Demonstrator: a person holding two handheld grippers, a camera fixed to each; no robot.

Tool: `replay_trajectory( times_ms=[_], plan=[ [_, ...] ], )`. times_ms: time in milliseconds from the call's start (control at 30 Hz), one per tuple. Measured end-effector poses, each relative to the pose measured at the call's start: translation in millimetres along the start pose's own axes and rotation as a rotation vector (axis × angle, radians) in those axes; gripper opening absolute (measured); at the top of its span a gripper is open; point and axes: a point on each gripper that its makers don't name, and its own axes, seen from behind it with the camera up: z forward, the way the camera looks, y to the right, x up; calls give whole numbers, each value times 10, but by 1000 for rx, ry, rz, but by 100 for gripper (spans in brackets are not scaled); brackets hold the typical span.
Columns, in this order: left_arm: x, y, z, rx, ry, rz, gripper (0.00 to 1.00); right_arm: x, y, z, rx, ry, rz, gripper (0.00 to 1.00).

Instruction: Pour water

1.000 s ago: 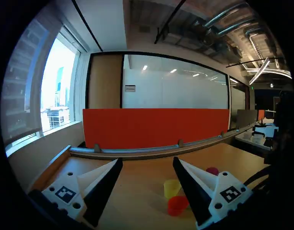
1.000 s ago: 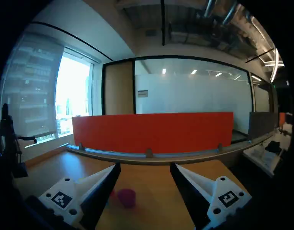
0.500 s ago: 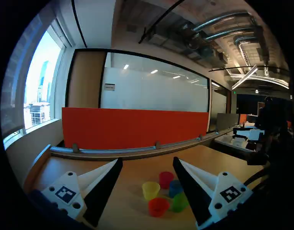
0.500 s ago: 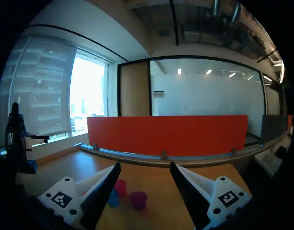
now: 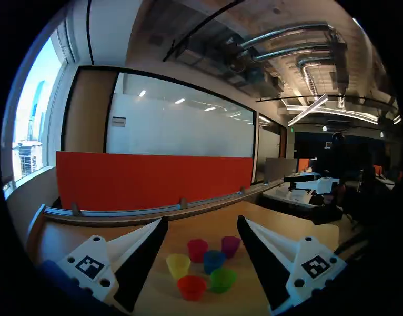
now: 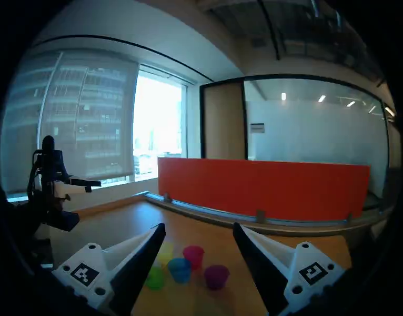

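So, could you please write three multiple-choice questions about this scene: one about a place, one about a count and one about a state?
1. Where do the cups stand?
A. on the table
B. on the window sill
C. on a chair

2. How many cups are there in the left gripper view?
A. three
B. six
C. nine

3. In what state is the left gripper?
A. shut on a cup
B. shut on nothing
C. open and empty

Answers:
1 A: the cups sit in a cluster on the wooden top.
2 B: six cups can be counted, each of another colour.
3 C: its fingers stand wide apart, and the cups lie beyond them, untouched.
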Motion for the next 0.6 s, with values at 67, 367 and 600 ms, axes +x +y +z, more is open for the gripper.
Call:
replay_trajectory(
  times_ms=[67, 367, 600],
  plan=[
    [19, 48, -6, -25, 2, -3, 97, 26, -31, 8, 20, 4, 9, 100],
    [-119, 123, -2, -75, -40, 50, 97, -25, -111, 50, 76, -28, -35, 99],
    [-320, 237, 13, -137, -85, 84, 98, -224, -147, 67, 130, -108, -74, 100]
  ],
)
